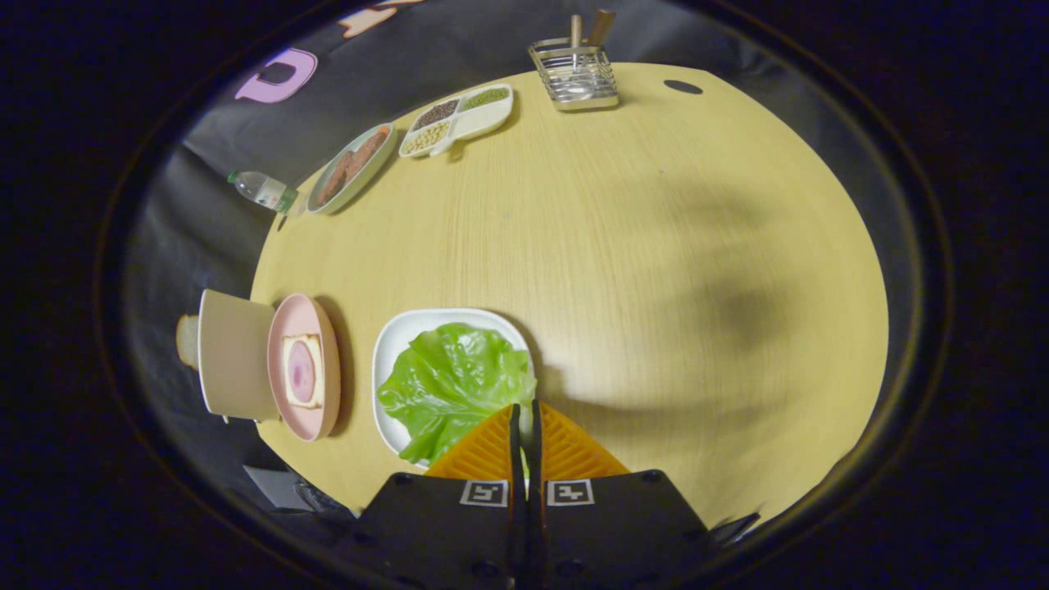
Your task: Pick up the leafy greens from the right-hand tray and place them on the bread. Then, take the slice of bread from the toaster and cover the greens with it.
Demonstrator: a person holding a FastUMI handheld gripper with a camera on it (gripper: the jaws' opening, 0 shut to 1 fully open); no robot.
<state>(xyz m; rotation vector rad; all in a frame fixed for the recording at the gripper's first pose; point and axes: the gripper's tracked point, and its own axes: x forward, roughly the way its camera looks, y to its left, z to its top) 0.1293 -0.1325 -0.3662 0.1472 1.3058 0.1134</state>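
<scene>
With your gripper (pixel 524 414) hanging over the near edge of the white rounded tray (pixel 392 344), you're at the very first step: the crinkled bright-green lettuce leaf (pixel 449 383) lies on that tray, not yet lifted. Your jaws are pressed together with just a sliver between them, the tips sitting over the leaf's near edge; whether they've actually nipped any of it, I can't tell from here.

Next call, as I read it: get a firm pinch on the leaf, lift, and carry it to the pink round plate (pixel 326 410) just left of the tray, where a slice of bread (pixel 302 370) waits with a pinkish round slice on top. Beyond that plate stands the beige boxy toaster (pixel 233 354), a slice poking out of its far side.

Underneath it all, a pale wood-grain tabletop (pixel 656 246), black cloth behind. Well beyond the tray: an oval dish of sausages (pixel 352 168), a divided white dish of beans (pixel 459 119), a wire caddy (pixel 574 75), a plastic bottle (pixel 262 190).
</scene>
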